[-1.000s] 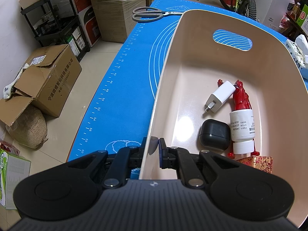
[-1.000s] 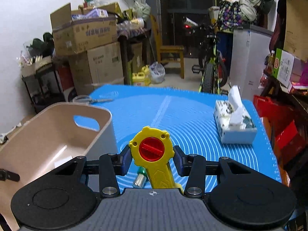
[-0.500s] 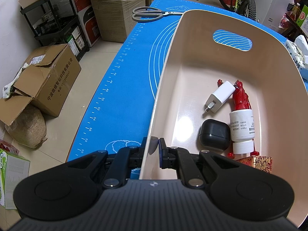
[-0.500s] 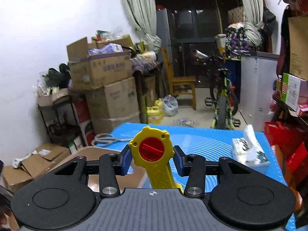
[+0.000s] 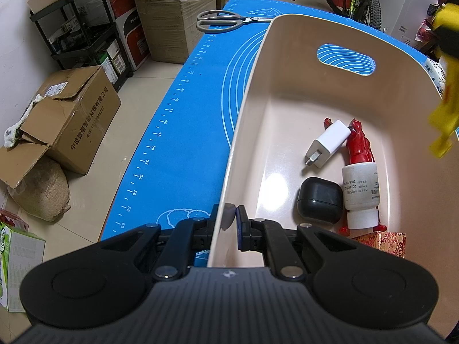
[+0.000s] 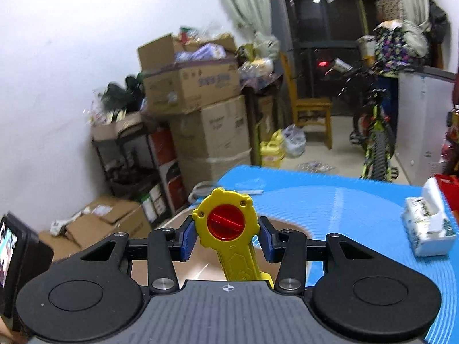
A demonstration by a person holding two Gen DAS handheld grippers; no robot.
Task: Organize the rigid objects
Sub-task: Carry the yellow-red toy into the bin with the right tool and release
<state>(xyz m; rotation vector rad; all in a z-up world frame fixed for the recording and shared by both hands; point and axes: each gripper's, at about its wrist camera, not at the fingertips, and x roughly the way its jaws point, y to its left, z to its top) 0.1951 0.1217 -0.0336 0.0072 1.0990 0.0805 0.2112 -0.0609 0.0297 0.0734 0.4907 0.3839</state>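
A beige plastic bin (image 5: 287, 66) stands on the blue mat (image 5: 186, 114). My left gripper (image 5: 228, 226) is shut on the bin's near rim. Inside lie a white charger (image 5: 327, 143), a red figurine (image 5: 358, 143), a white bottle (image 5: 360, 192), a black case (image 5: 320, 200) and a red patterned box (image 5: 384, 242). My right gripper (image 6: 225, 236) is shut on a yellow toy with a red disc (image 6: 225, 223), held over the bin's rim (image 6: 183, 218). That toy (image 5: 446, 106) shows blurred at the right edge of the left wrist view, above the bin.
Grey-handled scissors (image 5: 223, 23) lie on the mat beyond the bin. A tissue box (image 6: 429, 226) sits at the mat's right side. Cardboard boxes (image 5: 68, 117), a shelf (image 5: 86, 28), a chair (image 6: 309, 109) and a bicycle (image 6: 375, 143) surround the table.
My right gripper rose and swung left with the yellow toy, from beside the bin to over it. The toy now enters the left wrist view. My left gripper stayed put on the rim.
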